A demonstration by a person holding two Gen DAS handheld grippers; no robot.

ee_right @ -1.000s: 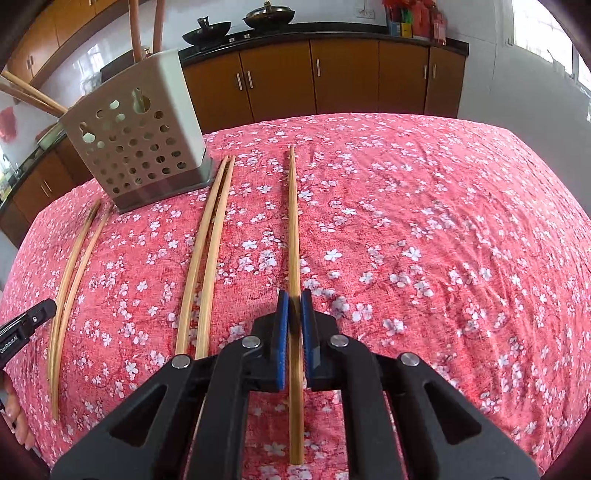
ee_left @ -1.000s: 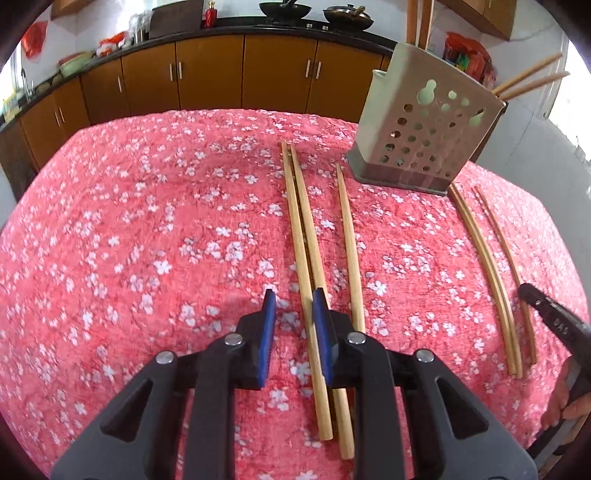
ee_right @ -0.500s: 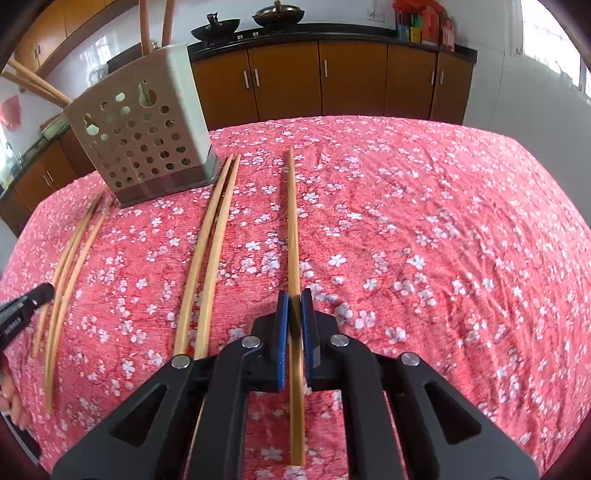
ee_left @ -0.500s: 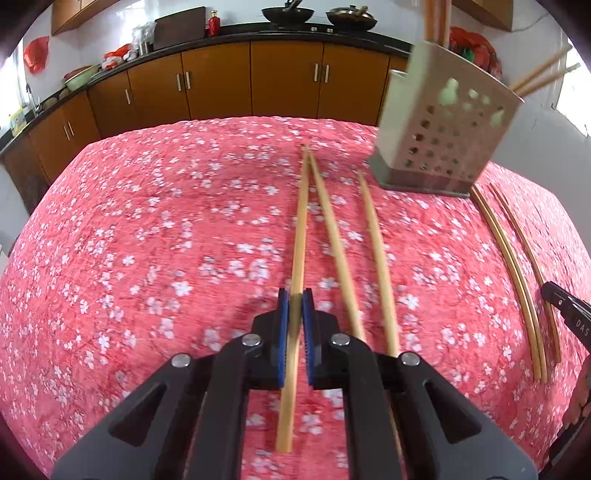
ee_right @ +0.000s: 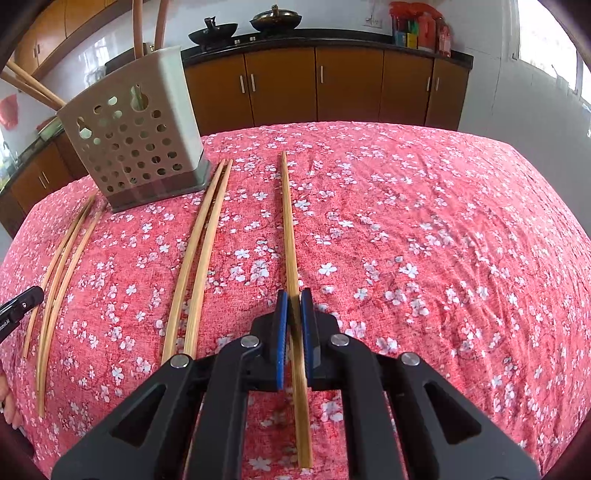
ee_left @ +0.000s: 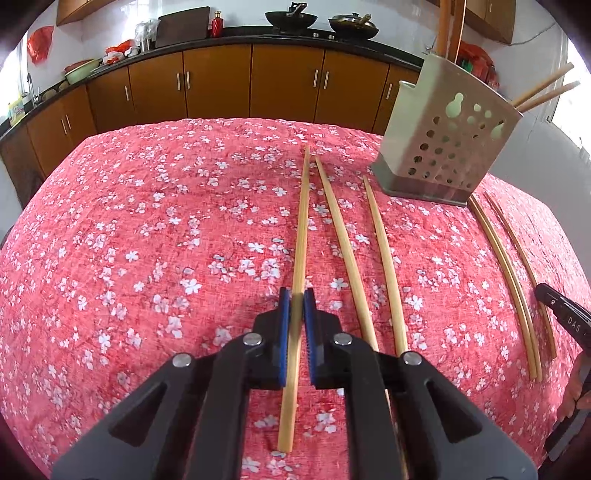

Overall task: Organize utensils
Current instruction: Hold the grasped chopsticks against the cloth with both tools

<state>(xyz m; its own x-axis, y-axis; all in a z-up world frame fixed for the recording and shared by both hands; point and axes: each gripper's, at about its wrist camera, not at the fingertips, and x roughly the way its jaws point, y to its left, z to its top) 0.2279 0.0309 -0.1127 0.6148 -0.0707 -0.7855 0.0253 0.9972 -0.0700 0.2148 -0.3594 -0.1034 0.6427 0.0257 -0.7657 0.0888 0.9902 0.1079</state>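
My left hand-held gripper [ee_left: 296,297] is clamped on a chopstick [ee_left: 300,229], right hand-held gripper [ee_right: 293,297] pinching another chopstick [ee_right: 289,221]. Both lie on the table [ee_right: 443,221], holder [ee_right: 136,136] ahead-left of the right one

low wrist views, facing cabinets [ee_left: 221,85], sharing holder [ee_right: 136,136]

Your left gripper [ee_left: 296,301] and right gripper [ee_right: 294,301] match: black angular arms, silver screws, blue ribbed pads [ee_left: 283,332]; white lettering at three o'clock.

Brown kitchen cabinets [ee_left: 218,79] w/ black counter [ee_right: 332,38], bright window [ee_right: 546,33].
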